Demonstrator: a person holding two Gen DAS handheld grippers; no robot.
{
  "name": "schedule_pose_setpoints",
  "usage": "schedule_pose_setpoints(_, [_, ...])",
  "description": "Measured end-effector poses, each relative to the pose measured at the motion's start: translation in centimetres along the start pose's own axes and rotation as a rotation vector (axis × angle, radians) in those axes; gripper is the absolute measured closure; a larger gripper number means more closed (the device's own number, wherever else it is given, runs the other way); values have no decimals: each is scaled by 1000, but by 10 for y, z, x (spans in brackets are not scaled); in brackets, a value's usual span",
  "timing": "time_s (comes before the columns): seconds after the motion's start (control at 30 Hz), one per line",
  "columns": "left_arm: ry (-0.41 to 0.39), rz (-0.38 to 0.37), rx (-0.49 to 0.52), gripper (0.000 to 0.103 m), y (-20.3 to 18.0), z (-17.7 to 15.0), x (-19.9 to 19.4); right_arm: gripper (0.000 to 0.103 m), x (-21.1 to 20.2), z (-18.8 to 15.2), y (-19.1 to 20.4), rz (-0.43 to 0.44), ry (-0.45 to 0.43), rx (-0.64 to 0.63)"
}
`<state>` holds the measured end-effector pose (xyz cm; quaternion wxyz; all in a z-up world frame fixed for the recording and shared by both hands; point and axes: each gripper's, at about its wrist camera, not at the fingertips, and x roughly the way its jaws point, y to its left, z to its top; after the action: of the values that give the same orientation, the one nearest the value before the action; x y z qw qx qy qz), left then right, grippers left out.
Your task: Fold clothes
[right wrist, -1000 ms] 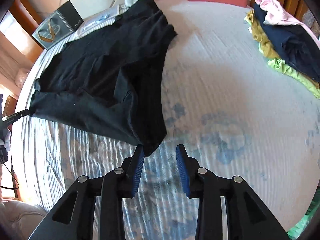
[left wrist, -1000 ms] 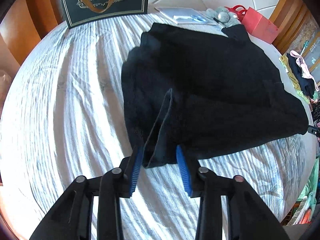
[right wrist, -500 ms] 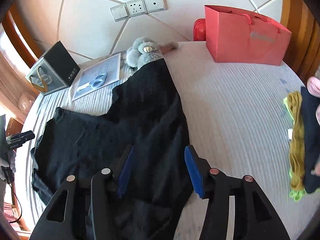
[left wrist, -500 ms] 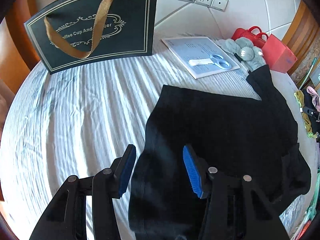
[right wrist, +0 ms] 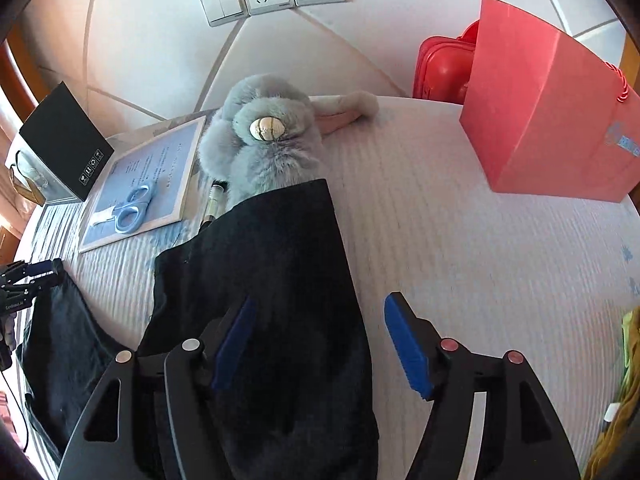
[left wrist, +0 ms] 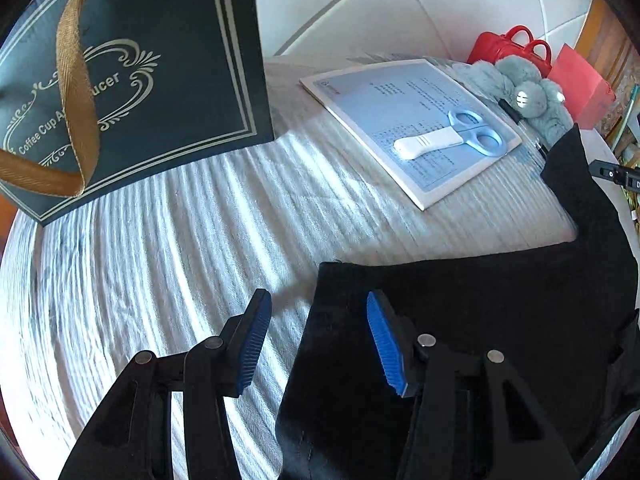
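Observation:
A black garment (left wrist: 472,320) lies flat on the striped bedspread (left wrist: 200,240). My left gripper (left wrist: 316,340) is open and empty, straddling the garment's near left corner: its right finger is over the cloth, its left finger over the bedspread. In the right wrist view the same garment (right wrist: 272,280) stretches away toward a grey plush toy (right wrist: 264,140). My right gripper (right wrist: 320,344) is open and empty, straddling the garment's right edge. The left gripper shows at the far left of that view (right wrist: 28,276).
A dark gift bag (left wrist: 120,80) stands at the back left. A booklet (left wrist: 400,128) with blue scissors (left wrist: 452,140) lies beside the plush. A red paper bag (right wrist: 552,120) and red case (right wrist: 444,68) stand by the wall. Folded clothes (right wrist: 624,400) lie at the right edge.
Both grippers let go of the garment's hem, which now lies flat folded forward. Both opened wider and moved toward the wall over the garment's far part.

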<state>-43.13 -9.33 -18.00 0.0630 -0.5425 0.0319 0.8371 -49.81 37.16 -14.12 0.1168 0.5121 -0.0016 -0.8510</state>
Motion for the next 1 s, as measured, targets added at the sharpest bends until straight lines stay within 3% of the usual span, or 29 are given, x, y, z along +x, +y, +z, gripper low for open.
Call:
schedule_pose_setpoints(0.13, [20,1,16,51,-6,6,2,38,12,6,2,27,14,10])
schedule_pose_setpoints(0.17, [28,-1,25,55,-8,8,2,61,16,6,4,21,38,7])
schedule_pose_setpoints(0.2, [34,-8,34,79,-11,9,1,81,21,6,8,-19,73,-9])
schedule_pose_setpoints(0.23, [39,-11,44,91,-14,10,0,95,20,5,13,-57,72,-47])
schedule_pose_setpoints(0.37, [35,21,78,94,-22,12,-9,96,-3,1,23,-45,15,-97])
schedule_pose_setpoints(0.53, [-63,-5,89,94,-25,5,-53,96,-74,-22,26,41,-136,-119])
schedule_pose_setpoints(0.7, [-141,-7,126,94,-34,-34,-103,96,-148,-85,53,95,-243,-236])
schedule_pose_setpoints(0.83, [-142,8,169,91,-39,-85,-125,93,-167,-154,73,81,-159,-363])
schedule_pose_setpoints(0.9, [-51,-2,182,88,-40,-113,-117,80,-162,-188,70,78,-51,-356])
schedule_pose_setpoints(1.0, [41,-10,157,86,-33,-147,-112,77,-164,-219,53,75,8,-264])
